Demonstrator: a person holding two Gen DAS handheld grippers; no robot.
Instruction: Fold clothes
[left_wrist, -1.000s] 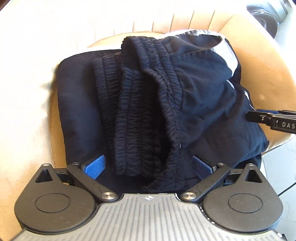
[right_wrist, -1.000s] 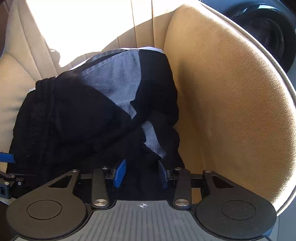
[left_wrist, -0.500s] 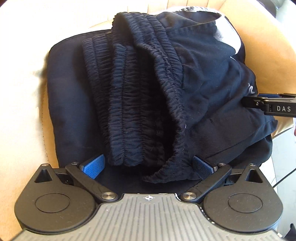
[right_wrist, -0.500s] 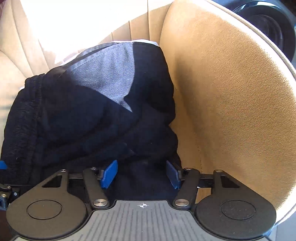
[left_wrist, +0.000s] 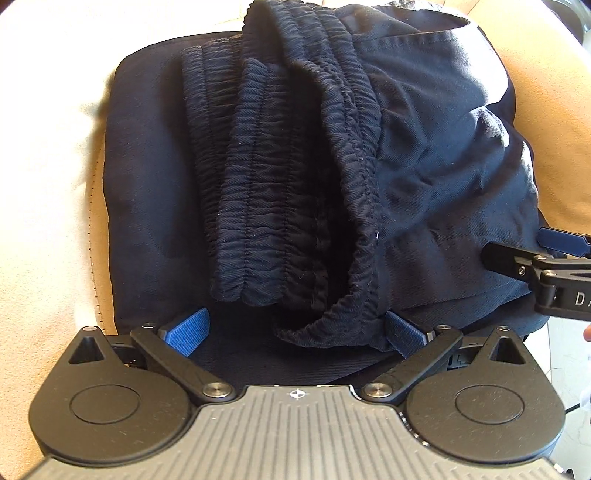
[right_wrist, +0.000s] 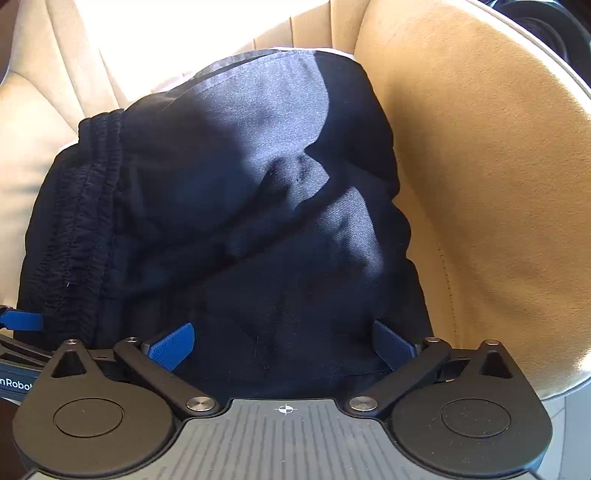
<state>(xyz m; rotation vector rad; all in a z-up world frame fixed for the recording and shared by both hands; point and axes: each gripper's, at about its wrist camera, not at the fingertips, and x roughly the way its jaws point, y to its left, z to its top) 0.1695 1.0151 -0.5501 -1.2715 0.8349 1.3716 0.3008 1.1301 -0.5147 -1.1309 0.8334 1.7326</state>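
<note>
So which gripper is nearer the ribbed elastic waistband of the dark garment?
Left. The left gripper is open with the waistband bunched between its fingers; the right gripper is open over plain cloth, the waistband off to its left.

Dark navy trousers (left_wrist: 424, 155), folded into a thick bundle, lie on the seat of a tan chair (right_wrist: 480, 184). Elasticated, ribbed waistband (left_wrist: 280, 177) gathered in several stacked ridges, running near to far along the bundle's middle; its near end curls open. Smooth fabric to the right, creased, partly sunlit. Flat layer underneath at left.
</note>
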